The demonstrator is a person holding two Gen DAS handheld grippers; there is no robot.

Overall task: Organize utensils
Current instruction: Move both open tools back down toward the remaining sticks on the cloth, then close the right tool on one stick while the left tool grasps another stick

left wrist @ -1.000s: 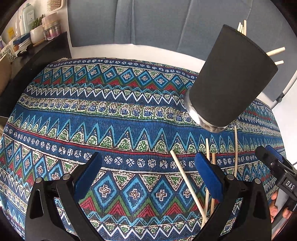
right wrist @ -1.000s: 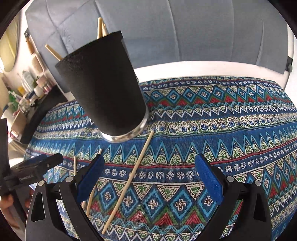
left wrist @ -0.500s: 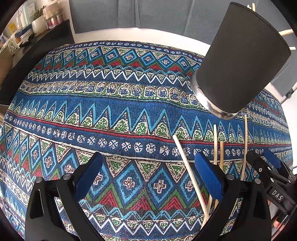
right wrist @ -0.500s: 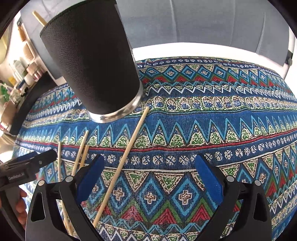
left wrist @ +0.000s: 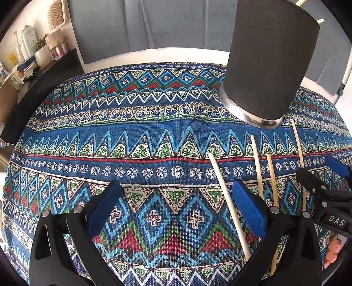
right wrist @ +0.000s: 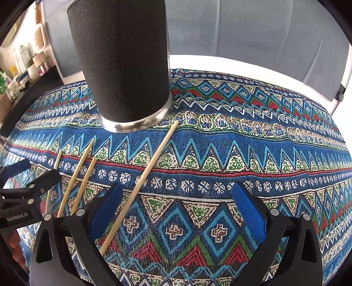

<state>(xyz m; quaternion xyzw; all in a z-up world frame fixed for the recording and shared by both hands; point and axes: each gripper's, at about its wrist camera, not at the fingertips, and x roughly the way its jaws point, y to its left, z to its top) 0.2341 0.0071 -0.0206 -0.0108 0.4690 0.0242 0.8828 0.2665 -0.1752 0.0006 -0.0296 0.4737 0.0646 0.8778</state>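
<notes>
The left claw (left wrist: 176, 206) hung spread wide and empty over the patterned cloth (left wrist: 132, 136) on the tabletop, and the right claw (right wrist: 178, 209) was just as wide apart, holding nothing. Four loose wooden chopsticks (right wrist: 140, 182) lay flat on the cloth between the two claws, one under the left claw's right finger. Just beyond their far tips stood the black cup (right wrist: 123, 61) with a metal base, upright, more sticks (left wrist: 301, 2) poking from its top.
</notes>
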